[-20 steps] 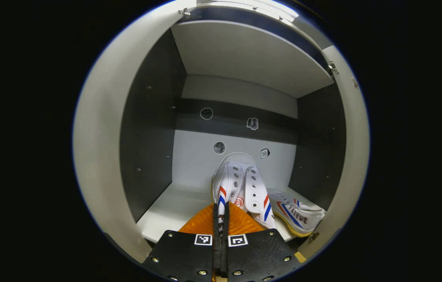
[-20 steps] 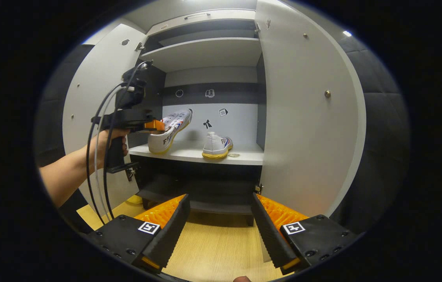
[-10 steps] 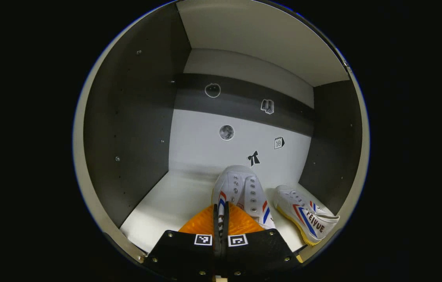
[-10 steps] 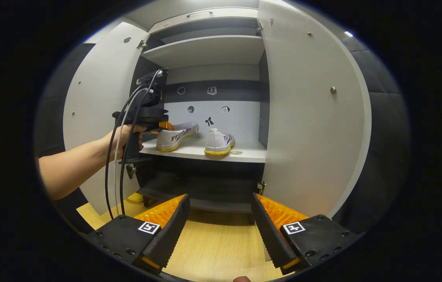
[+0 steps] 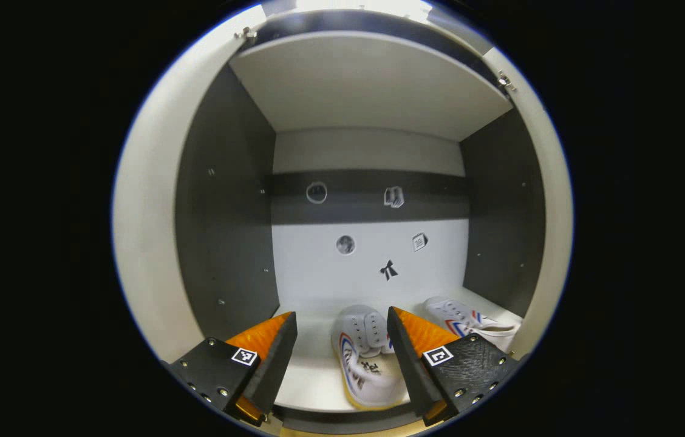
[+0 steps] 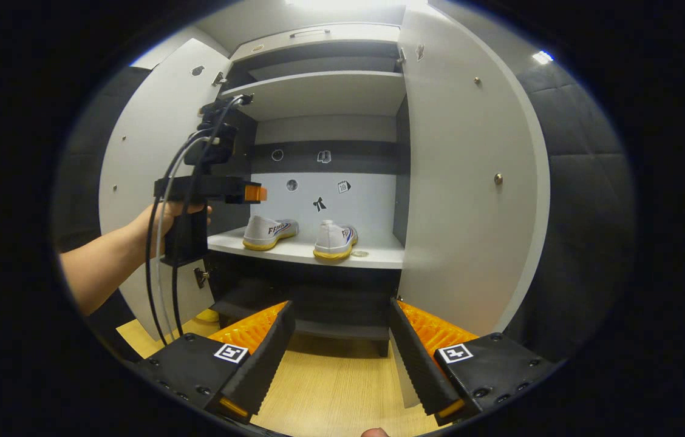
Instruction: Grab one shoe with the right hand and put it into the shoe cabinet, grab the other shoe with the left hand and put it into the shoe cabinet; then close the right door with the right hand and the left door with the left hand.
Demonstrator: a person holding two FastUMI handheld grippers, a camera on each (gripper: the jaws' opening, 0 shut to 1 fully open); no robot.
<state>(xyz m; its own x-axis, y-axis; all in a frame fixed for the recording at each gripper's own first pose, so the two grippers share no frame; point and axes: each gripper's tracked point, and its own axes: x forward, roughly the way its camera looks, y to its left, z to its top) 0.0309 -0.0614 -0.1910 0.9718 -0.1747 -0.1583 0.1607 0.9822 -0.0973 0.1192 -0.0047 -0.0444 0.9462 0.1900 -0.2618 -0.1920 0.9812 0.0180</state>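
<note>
Since the earlier frame the left gripper (image 5: 341, 358) has let go of the left shoe (image 5: 367, 358) and drawn back, its fingers now spread with the shoe lying flat on the shelf (image 6: 373, 258) between and just beyond them. The right shoe (image 5: 470, 318) stands near it, ahead and to the gripper's right. The right gripper (image 6: 339, 352) hangs spread and empty, well short of the shoe cabinet (image 6: 318, 91), both doors open.

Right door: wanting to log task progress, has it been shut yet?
No, in the right gripper view the right door stands swung wide open beside the shelf holding both shoes.
</note>
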